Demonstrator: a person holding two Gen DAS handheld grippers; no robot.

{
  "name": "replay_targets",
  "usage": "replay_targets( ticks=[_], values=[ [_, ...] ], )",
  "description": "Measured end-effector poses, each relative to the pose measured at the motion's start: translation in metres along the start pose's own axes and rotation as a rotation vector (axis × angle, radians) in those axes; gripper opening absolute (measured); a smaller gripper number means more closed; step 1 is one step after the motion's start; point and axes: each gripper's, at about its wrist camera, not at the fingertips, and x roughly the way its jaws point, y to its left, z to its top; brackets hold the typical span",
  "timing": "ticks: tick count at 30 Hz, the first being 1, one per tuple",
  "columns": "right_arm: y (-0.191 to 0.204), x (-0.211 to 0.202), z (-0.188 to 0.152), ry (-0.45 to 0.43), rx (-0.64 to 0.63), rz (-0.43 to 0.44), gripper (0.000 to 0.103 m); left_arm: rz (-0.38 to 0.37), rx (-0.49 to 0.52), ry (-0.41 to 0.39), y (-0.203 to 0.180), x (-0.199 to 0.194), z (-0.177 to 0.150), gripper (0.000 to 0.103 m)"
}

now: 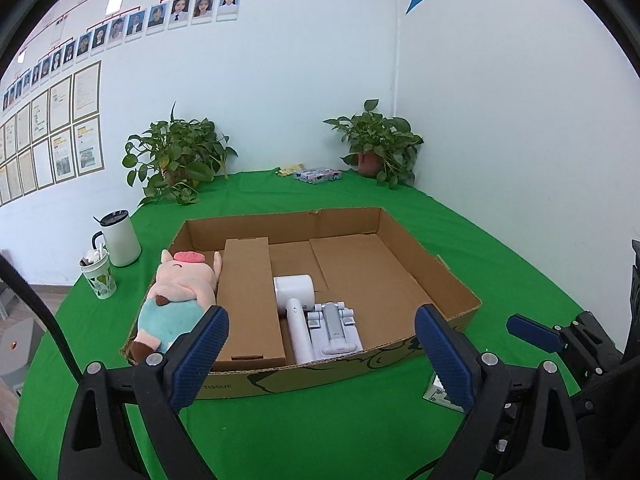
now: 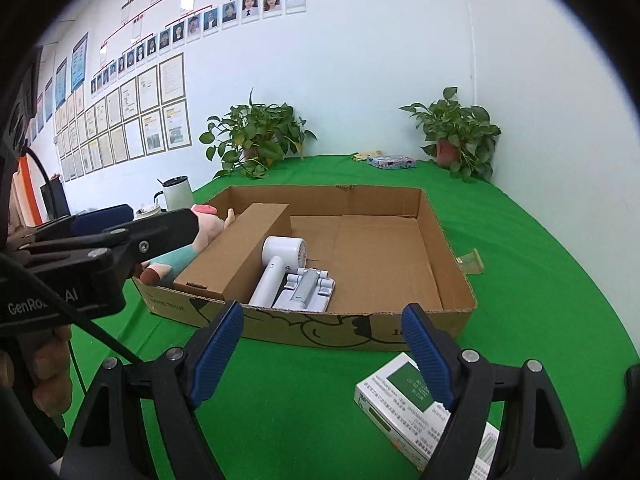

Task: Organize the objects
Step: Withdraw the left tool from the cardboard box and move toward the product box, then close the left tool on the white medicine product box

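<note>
A shallow cardboard box (image 1: pixel 432 276) lies on the green cloth. Inside it, from left to right, are a pink plush pig (image 1: pixel 176 300), a long brown carton (image 1: pixel 248 300), a white hair dryer (image 1: pixel 296 300) and a white folding stand (image 1: pixel 334 328). My left gripper (image 1: pixel 321 314) hovers open before the box's near wall, with nothing between its fingers. My right gripper (image 2: pixel 323 310) is also open and empty, just short of the same wall (image 2: pixel 320 326). A white and green small box (image 2: pixel 400 396) lies on the cloth under the right gripper's right finger.
A white lidded mug (image 1: pixel 120 240) and a patterned cup (image 1: pixel 98 280) stand left of the box. Two potted plants (image 1: pixel 176 156) (image 1: pixel 376 140) and a tissue pack (image 1: pixel 318 175) sit along the back wall. A hand (image 2: pixel 48 376) holds the left gripper.
</note>
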Motion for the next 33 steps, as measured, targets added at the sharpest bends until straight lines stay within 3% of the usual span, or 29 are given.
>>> replay_targets(
  ticks=[3,5,7,9,11,12,14,15,16,18,21,25,27,30,33],
  values=[
    [-0.002,-0.009,-0.003,-0.011,0.01,0.008,0.081,-0.003,-0.022,-0.008,-0.003,-0.01,-0.002,0.092],
    [-0.002,-0.015,-0.004,-0.029,0.005,0.03,0.08,0.013,-0.029,-0.01,-0.004,-0.015,-0.004,0.082],
    [0.0,-0.021,-0.004,-0.045,-0.003,0.038,0.08,0.015,-0.016,0.009,-0.007,-0.014,-0.005,0.042],
    [0.001,-0.025,-0.004,-0.049,-0.008,0.034,0.08,-0.007,0.014,0.06,-0.013,-0.009,-0.007,0.008],
    [0.002,-0.023,-0.003,-0.041,-0.011,0.023,0.082,-0.006,0.044,0.083,-0.018,-0.005,-0.011,0.008],
    [0.001,-0.022,-0.003,-0.034,-0.013,0.022,0.083,0.004,0.054,0.076,-0.02,-0.006,-0.014,0.011],
    [-0.002,-0.017,-0.005,-0.007,-0.012,0.028,0.083,0.024,0.062,0.065,-0.019,-0.006,-0.017,0.05],
    [-0.005,-0.014,-0.008,0.014,-0.01,0.043,0.083,0.034,0.054,0.056,-0.016,-0.007,-0.019,0.094],
    [-0.01,-0.011,-0.011,0.043,-0.002,0.069,0.083,0.037,0.034,0.032,-0.011,-0.01,-0.022,0.102],
    [-0.027,-0.003,-0.024,0.112,0.011,0.098,0.083,0.032,0.008,0.004,0.0,-0.015,-0.027,0.102],
    [-0.061,0.005,-0.048,0.178,-0.023,-0.008,0.083,0.027,-0.026,0.076,0.018,-0.005,-0.04,0.102],
    [-0.108,0.02,-0.064,0.303,-0.064,-0.063,0.083,-0.008,-0.118,0.152,0.039,0.01,-0.059,0.102],
    [-0.118,0.027,-0.075,0.38,-0.098,-0.045,0.083,-0.019,-0.144,0.162,0.044,0.014,-0.067,0.102],
    [-0.126,0.024,-0.083,0.374,-0.063,0.039,0.084,-0.003,-0.121,0.172,0.043,0.017,-0.077,0.102],
    [-0.132,0.024,-0.087,0.365,0.003,0.059,0.085,0.001,-0.109,0.181,0.044,0.019,-0.084,0.102]
  ],
)
